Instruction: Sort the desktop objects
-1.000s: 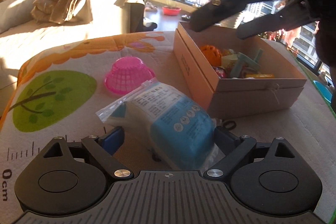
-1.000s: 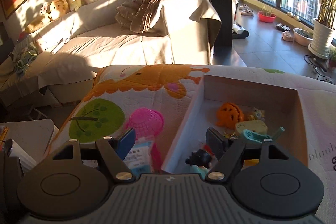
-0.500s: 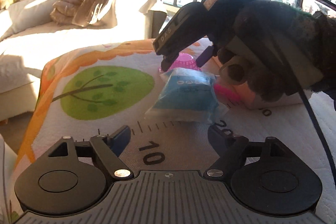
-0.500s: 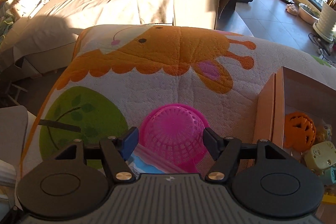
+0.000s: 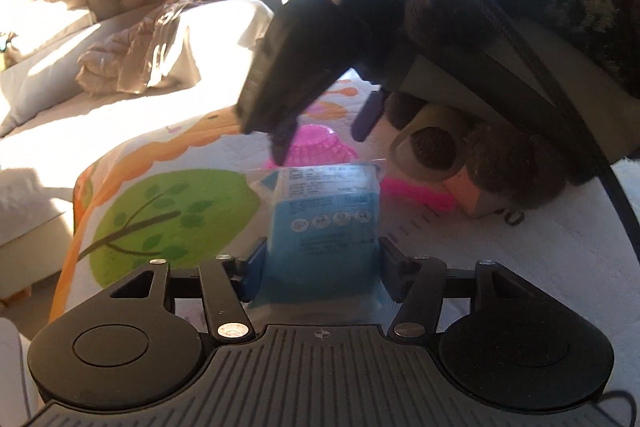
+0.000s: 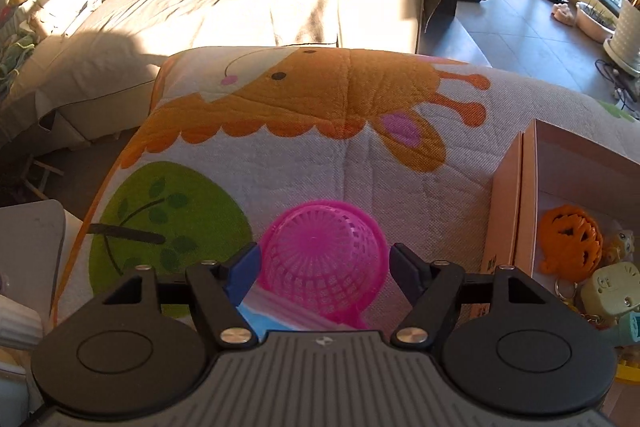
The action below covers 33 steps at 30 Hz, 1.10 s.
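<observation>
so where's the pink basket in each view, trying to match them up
Left wrist: pink basket sits upside down above centre, beyond the blue packet, under the right gripper.
Right wrist: pink basket is low at centre, between the fingers of the open right gripper.
Shared landmark: green tree print on the mat, left of the basket.

One pink basket, one blue packet, one cardboard box.

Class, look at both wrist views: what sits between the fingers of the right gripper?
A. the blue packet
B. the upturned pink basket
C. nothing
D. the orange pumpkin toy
B: the pink basket lies mouth-down on the mat between the right gripper fingers.
</observation>
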Motion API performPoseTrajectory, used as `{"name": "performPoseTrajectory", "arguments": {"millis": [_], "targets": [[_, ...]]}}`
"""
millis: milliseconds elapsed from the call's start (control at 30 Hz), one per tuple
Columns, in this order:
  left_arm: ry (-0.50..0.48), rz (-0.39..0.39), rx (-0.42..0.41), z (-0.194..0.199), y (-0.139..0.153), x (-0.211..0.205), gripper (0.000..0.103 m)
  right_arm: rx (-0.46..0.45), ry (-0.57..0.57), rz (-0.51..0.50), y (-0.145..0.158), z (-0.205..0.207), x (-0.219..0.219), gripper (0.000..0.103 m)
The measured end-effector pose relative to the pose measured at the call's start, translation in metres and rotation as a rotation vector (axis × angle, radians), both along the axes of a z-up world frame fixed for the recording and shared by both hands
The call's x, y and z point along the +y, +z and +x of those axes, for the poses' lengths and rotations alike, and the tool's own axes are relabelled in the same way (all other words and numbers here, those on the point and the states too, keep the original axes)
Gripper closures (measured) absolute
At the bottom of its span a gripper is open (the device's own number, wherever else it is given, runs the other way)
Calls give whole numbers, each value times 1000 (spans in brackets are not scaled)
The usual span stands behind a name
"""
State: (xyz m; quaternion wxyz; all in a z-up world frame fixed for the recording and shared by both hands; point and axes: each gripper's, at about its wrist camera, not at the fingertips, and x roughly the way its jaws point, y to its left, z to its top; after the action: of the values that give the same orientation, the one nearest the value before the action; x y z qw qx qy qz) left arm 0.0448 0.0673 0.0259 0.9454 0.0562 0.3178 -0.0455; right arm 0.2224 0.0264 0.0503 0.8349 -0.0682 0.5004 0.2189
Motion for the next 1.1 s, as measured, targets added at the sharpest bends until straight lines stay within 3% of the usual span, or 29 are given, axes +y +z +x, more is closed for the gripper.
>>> {"name": "performPoseTrajectory", "arguments": {"millis": [200,467,633,867,1100], "targets": [[33,42,22,-32,1,24,41,24,31,19,-4,-14,1,45],[72,0,52,-70,3,44,36,64,109,107,6,-82,-24,45],[32,-17,69,-75,2,33,32,85,57,188,12,-122,-84,45],[-26,-28,95,-58,2,3,37,119,-156,247,-1,-138,-186,45],[-85,-23,115,-45,-1,-32,36,4,-258,256,3,-153,-241,39]]}}
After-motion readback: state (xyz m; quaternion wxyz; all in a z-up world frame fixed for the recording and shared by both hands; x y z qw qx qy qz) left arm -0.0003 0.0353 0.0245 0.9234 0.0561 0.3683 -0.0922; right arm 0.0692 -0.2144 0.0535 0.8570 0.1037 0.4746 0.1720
